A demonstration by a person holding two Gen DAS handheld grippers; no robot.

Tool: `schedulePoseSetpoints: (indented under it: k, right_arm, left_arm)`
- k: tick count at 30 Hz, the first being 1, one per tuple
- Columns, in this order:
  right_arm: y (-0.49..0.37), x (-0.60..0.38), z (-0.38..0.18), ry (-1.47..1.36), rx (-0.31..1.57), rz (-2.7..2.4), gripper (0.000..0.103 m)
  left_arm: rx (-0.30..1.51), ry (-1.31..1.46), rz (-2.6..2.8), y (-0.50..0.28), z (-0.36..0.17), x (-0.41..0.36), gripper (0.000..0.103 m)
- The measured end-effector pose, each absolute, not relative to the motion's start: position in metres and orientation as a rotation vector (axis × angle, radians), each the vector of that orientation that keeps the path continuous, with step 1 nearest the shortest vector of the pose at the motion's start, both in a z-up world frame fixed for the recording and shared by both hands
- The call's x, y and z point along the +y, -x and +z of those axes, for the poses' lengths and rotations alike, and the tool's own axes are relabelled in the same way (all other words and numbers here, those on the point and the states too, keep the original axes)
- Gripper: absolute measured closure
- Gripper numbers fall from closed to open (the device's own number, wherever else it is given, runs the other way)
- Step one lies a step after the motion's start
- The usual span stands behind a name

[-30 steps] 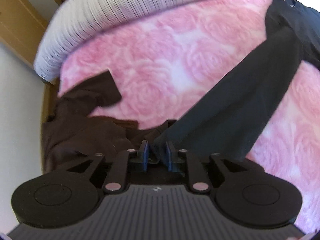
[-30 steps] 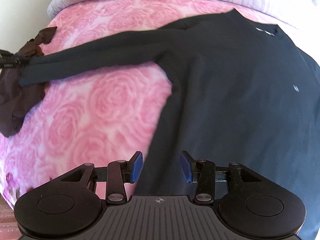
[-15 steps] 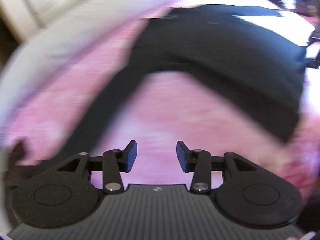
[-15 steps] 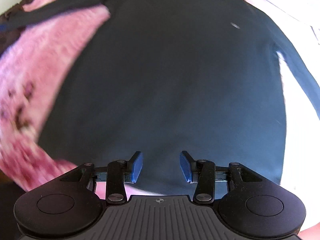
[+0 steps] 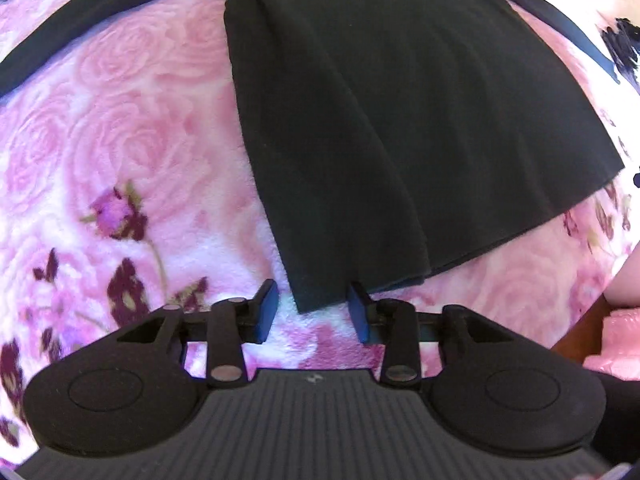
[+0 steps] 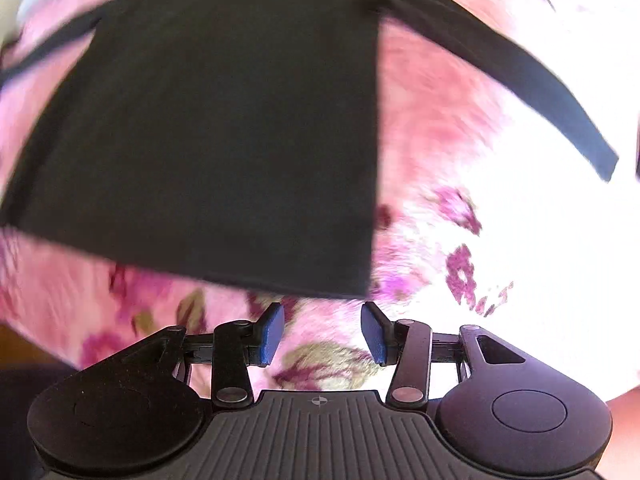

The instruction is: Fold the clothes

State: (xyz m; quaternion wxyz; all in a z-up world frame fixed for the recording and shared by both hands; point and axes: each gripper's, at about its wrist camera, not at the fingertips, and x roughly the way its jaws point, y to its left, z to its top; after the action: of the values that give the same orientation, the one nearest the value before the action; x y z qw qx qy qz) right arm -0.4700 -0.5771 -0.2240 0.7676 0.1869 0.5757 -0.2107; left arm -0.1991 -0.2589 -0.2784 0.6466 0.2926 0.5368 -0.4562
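Note:
A black long-sleeved shirt (image 5: 384, 112) lies spread flat on a pink rose-patterned blanket (image 5: 120, 128), hem toward me. My left gripper (image 5: 314, 308) is open, and the shirt's near left hem corner lies between its blue fingertips. In the right wrist view the same shirt (image 6: 224, 128) shows blurred, its near right hem corner just beyond my right gripper (image 6: 323, 330). That gripper is open and holds nothing. One sleeve (image 6: 512, 76) stretches out to the right, another sleeve (image 5: 80, 28) to the left.
The blanket (image 6: 460, 168) covers the bed on all sides of the shirt. A wooden bed edge (image 5: 580, 336) shows at the lower right of the left wrist view. A small dark item (image 5: 620, 44) lies at the far right.
My left gripper has let go of the sleeve end, opened and swung over to the shirt's left hem corner. My right gripper, still open, has drawn back to the right hem corner.

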Motion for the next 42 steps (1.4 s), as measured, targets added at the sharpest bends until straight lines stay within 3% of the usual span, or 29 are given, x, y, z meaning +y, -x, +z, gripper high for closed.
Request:
schedulePoseSetpoints:
  k: [8,10,15,20,21,25,27,30,34,36,42]
  right_arm:
    - [0.494,-0.642,-0.263,-0.837,1.092,-0.497,0.057]
    - [0.498,-0.648,-0.260,-0.846,1.098,-0.500,0.095]
    - [0.505,-0.656,-0.233,-0.725,1.170,-0.460,0.096]
    - [0.495,-0.647,-0.239,-0.701,1.222,-0.471,0.095]
    - [0.496,-0.643,-0.239,-0.680,1.235,-0.487,0.092]
    - [0.489,-0.621,-0.219,-0.546,1.281,-0.515,0.053]
    - [0.485,-0.607,-0.201,-0.527,1.268,-0.468,0.046]
    - [0.478,-0.586,-0.175,-0.503,1.251,-0.412,0.042]
    - [0.466,-0.560,-0.143,-0.475,1.225,-0.346,0.040]
    - [0.458,-0.549,-0.127,-0.456,1.204,-0.321,0.039]
    - [0.440,-0.524,-0.085,-0.391,1.140,-0.379,0.035]
  left_arm:
    - [1.231,-0.668,-1.014,0.201,-0.264,-0.258,0.100]
    - [1.228,-0.664,-1.010,0.200,-0.257,-0.253,0.100]
    - [1.240,-0.636,-0.978,0.201,-0.253,-0.240,0.100]
    - [1.289,-0.605,-0.909,0.198,-0.264,-0.235,0.100]
    - [1.305,-0.600,-0.900,0.198,-0.262,-0.234,0.099]
    - [1.301,-0.613,-0.864,0.202,-0.236,-0.224,0.099]
    - [1.289,-0.592,-0.833,0.207,-0.215,-0.215,0.098]
    - [1.259,-0.524,-0.771,0.213,-0.180,-0.199,0.093]
    - [1.202,-0.444,-0.695,0.215,-0.137,-0.187,0.071]
    - [1.163,-0.430,-0.687,0.211,-0.119,-0.185,0.065]
    - [1.091,-0.420,-0.746,0.168,-0.095,-0.193,0.035]
